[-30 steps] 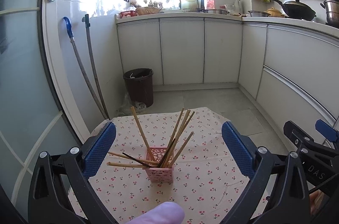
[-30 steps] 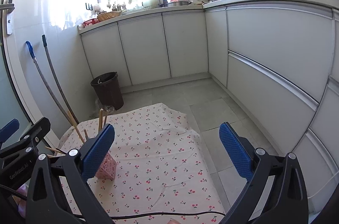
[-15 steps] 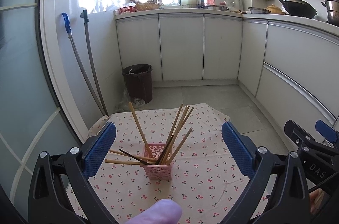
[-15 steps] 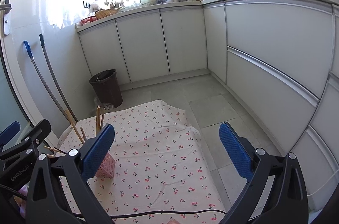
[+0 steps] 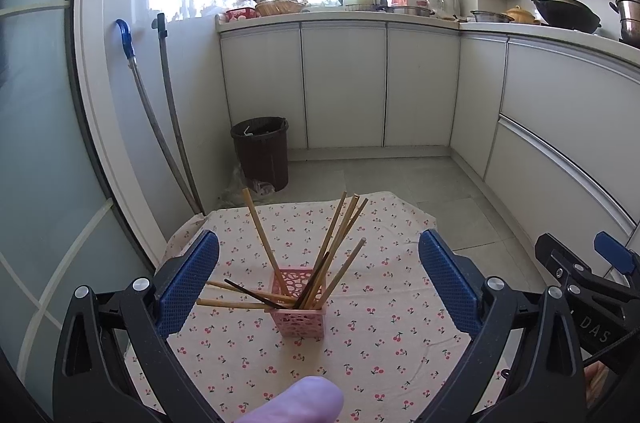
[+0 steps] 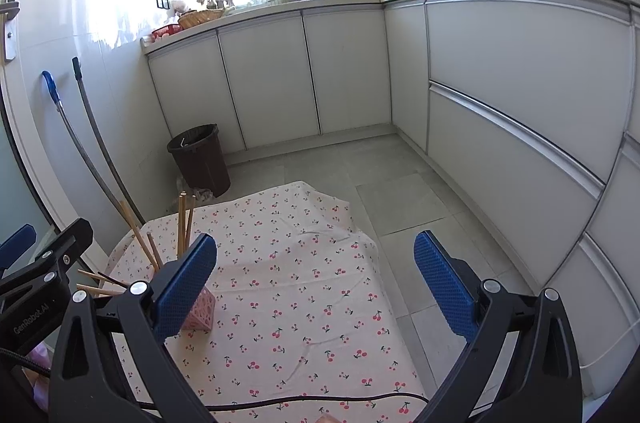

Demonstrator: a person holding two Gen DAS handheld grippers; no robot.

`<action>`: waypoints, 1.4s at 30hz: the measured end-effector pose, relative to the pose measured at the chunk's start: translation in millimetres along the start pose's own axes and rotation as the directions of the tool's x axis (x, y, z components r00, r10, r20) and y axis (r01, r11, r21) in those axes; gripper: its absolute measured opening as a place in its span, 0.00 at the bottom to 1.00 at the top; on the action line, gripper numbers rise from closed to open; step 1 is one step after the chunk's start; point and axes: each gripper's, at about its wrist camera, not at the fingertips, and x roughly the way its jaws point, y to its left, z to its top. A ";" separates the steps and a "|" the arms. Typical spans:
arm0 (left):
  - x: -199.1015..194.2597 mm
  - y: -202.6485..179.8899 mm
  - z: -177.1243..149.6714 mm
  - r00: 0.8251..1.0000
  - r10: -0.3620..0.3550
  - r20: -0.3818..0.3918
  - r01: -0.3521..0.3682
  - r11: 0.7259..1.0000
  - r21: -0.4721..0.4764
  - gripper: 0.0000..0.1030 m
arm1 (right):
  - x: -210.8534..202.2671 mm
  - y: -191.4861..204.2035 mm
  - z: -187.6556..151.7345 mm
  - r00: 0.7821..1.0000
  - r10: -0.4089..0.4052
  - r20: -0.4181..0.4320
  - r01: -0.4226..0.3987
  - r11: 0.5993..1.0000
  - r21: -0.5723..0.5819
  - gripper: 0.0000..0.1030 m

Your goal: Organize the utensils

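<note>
A small pink perforated holder (image 5: 299,307) stands on a cherry-print cloth (image 5: 372,339) and holds several wooden chopsticks (image 5: 340,235) fanned outward, plus one dark chopstick (image 5: 256,297). My left gripper (image 5: 318,283) hovers above and in front of it, open, with nothing between its blue pads (image 5: 188,283). In the right wrist view the holder (image 6: 200,311) sits at lower left, partly hidden behind a blue pad (image 6: 184,287). My right gripper (image 6: 316,283) is open and empty over the cloth (image 6: 304,303), to the right of the holder.
White cabinets (image 5: 344,87) run along the back and right. A dark bin (image 5: 262,151) stands on the tiled floor beyond the cloth. Two mop handles (image 5: 160,119) lean on the left wall. A black cable (image 6: 280,401) crosses the cloth's near edge. A fingertip (image 5: 300,401) shows at the bottom.
Both grippers have drawn back and risen slightly from the holder, which now looks a little smaller and lower in the left wrist view. Chopsticks have not moved.
</note>
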 end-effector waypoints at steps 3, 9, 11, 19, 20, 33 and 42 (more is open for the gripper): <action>0.6 -0.1 -0.8 1.000 -0.002 -0.003 0.002 1.000 0.001 0.93 | 0.8 0.2 -1.0 1.000 0.001 -0.003 -0.001 1.000 0.001 0.94; 0.8 -0.6 -1.1 1.000 0.000 -0.004 0.000 1.000 0.002 0.93 | 1.1 0.3 -2.1 1.000 0.001 -0.006 -0.001 1.000 0.004 0.94; 1.2 -0.4 -1.5 1.000 0.002 -0.005 -0.002 1.000 0.001 0.93 | 2.0 -0.4 -2.1 1.000 0.001 -0.008 -0.001 1.000 0.006 0.93; 3.0 2.6 -2.2 1.000 0.003 -0.010 -0.003 1.000 -0.002 0.93 | 2.3 -0.6 -3.4 1.000 0.000 -0.012 0.000 1.000 0.006 0.93; 3.7 3.0 -2.4 1.000 0.002 -0.012 -0.002 1.000 -0.001 0.93 | 2.6 -0.7 -3.4 1.000 0.002 -0.014 -0.002 1.000 0.007 0.93; 8.8 5.6 -2.9 1.000 0.005 -0.028 -0.005 1.000 -0.002 0.93 | 3.7 -0.5 -4.0 1.000 0.003 -0.021 -0.002 1.000 0.008 0.93; 11.0 6.3 -3.7 0.999 0.005 -0.032 -0.005 1.000 0.000 0.93 | 4.0 0.0 -4.4 1.000 0.005 -0.027 -0.005 1.000 0.010 0.93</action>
